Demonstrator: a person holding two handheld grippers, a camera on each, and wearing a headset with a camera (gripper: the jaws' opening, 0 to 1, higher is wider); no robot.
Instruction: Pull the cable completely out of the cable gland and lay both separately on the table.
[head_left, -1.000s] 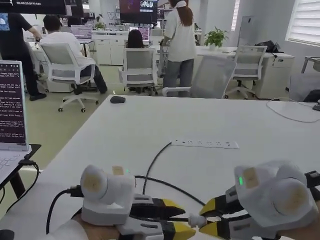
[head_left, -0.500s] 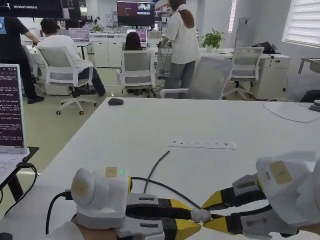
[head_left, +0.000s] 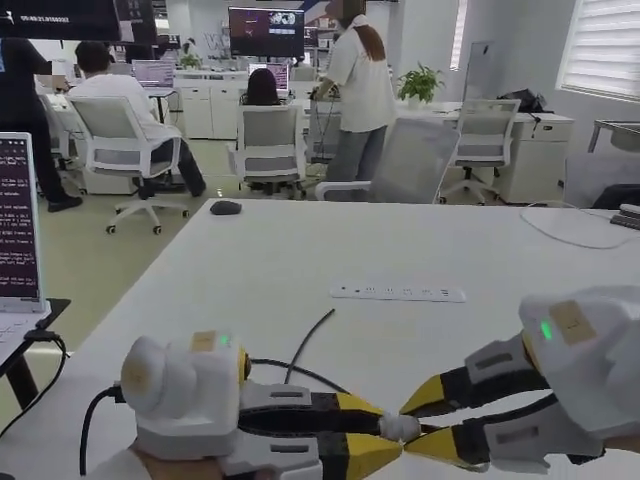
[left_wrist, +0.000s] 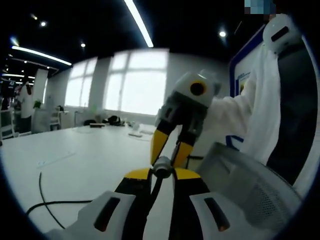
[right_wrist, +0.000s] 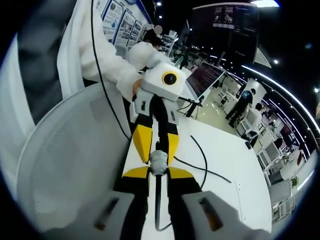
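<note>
A small white cable gland (head_left: 398, 428) hangs low over the white table (head_left: 470, 250), between the yellow jaw tips of both grippers. My left gripper (head_left: 382, 432) comes in from the left and is shut on the gland. My right gripper (head_left: 412, 430) faces it from the right, shut on the gland's other end. The thin black cable (head_left: 301, 350) lies looped on the table and runs in to the gland. In the left gripper view the gland (left_wrist: 161, 166) sits at my jaw tips. In the right gripper view the cable (right_wrist: 157, 200) runs back from the gland (right_wrist: 157, 161) between my jaws.
A white power strip (head_left: 398, 293) lies mid-table, a black mouse (head_left: 225, 208) at the far left edge. A laptop (head_left: 15, 225) stands left of the table. Office chairs and people fill the room behind. A mesh chair back (right_wrist: 65, 165) is close behind me.
The head camera has drifted a little. Both grippers still meet at the gland, and the right gripper's body has swung slightly to the right.
</note>
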